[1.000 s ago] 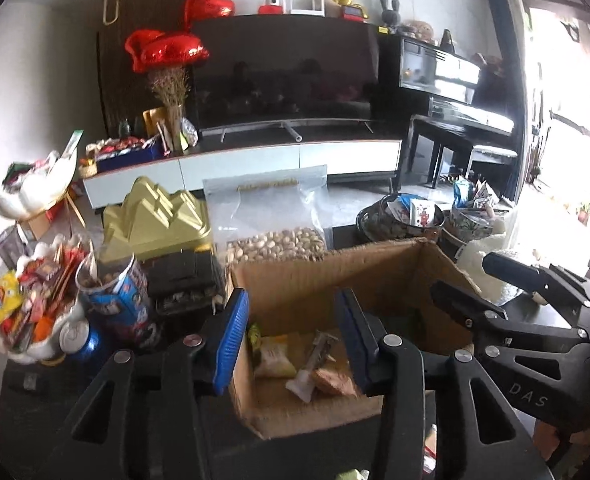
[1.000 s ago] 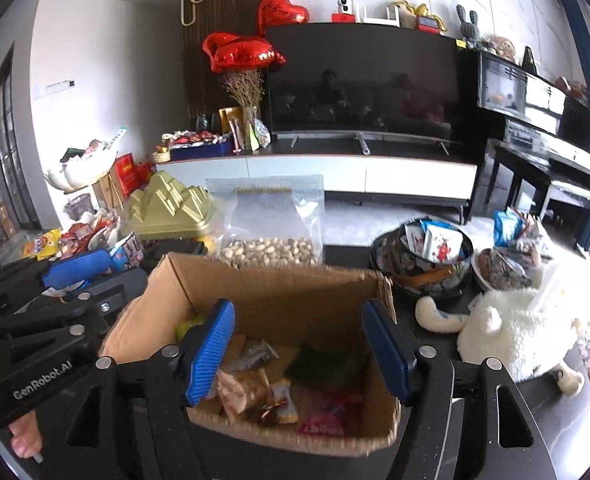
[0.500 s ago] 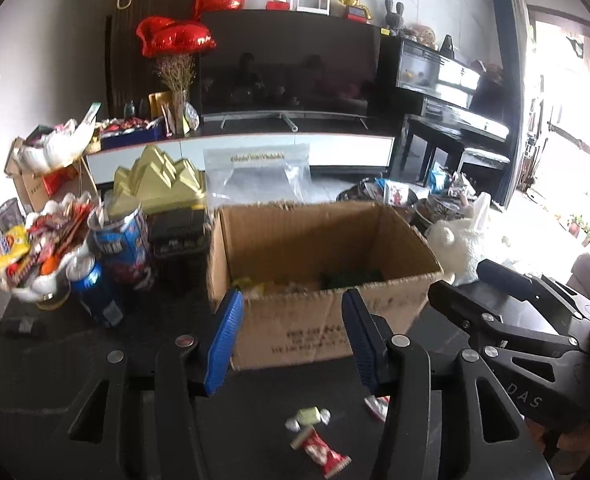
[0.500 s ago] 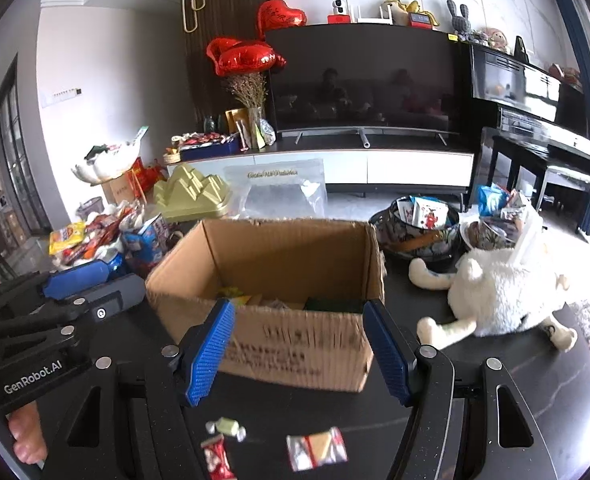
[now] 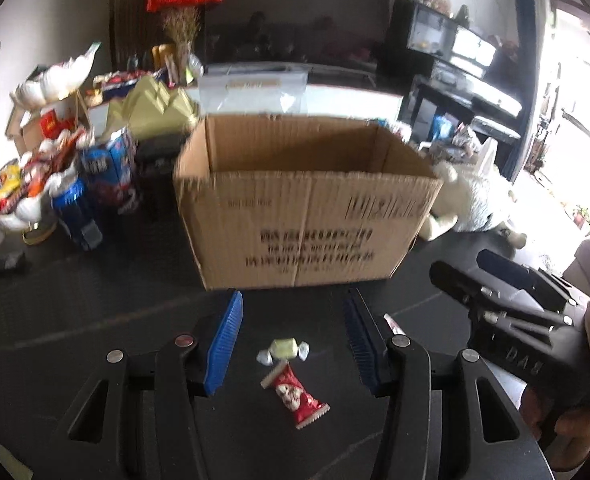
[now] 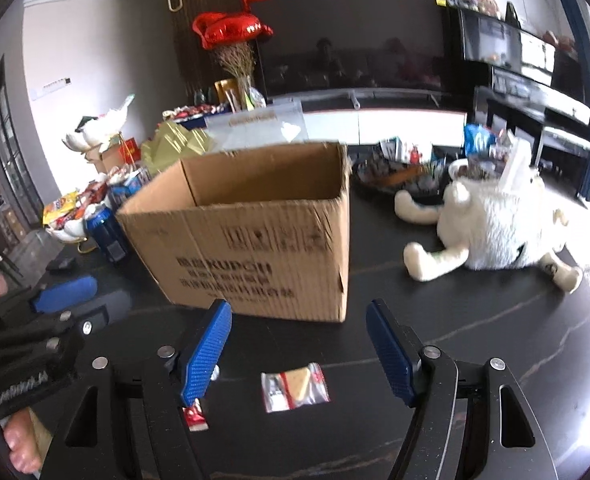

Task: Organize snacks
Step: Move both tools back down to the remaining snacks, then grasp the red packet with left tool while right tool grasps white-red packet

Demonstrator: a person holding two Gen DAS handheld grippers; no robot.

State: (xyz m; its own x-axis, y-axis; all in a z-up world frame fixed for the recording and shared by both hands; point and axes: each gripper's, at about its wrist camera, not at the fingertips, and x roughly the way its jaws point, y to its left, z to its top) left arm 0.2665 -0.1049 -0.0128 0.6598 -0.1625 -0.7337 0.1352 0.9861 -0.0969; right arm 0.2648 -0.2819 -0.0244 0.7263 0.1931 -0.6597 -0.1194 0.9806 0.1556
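An open cardboard box (image 5: 303,208) (image 6: 255,240) stands on the dark table; its inside is hidden from here. In front of it lie a pale green wrapped candy (image 5: 283,349) and a red snack packet (image 5: 297,396). My left gripper (image 5: 293,308) hangs open over the table, the two sweets between and below its blue pads, untouched. In the right wrist view a clear packet with a biscuit (image 6: 295,386) lies beneath my right gripper (image 6: 299,322), whose jaws are opening with nothing pressed. The red packet (image 6: 194,416) peeks from under its left finger.
A white plush toy (image 6: 495,224) lies right of the box, with snack bowls (image 6: 395,168) behind it. Blue cans (image 5: 75,212) and a heap of snacks (image 5: 27,184) crowd the left. The other gripper shows at each view's edge (image 5: 507,312) (image 6: 35,320).
Both grippers have drawn back from over the box and sunk toward the table. The box's contents have dropped out of sight, and the loose sweets in front came into view.
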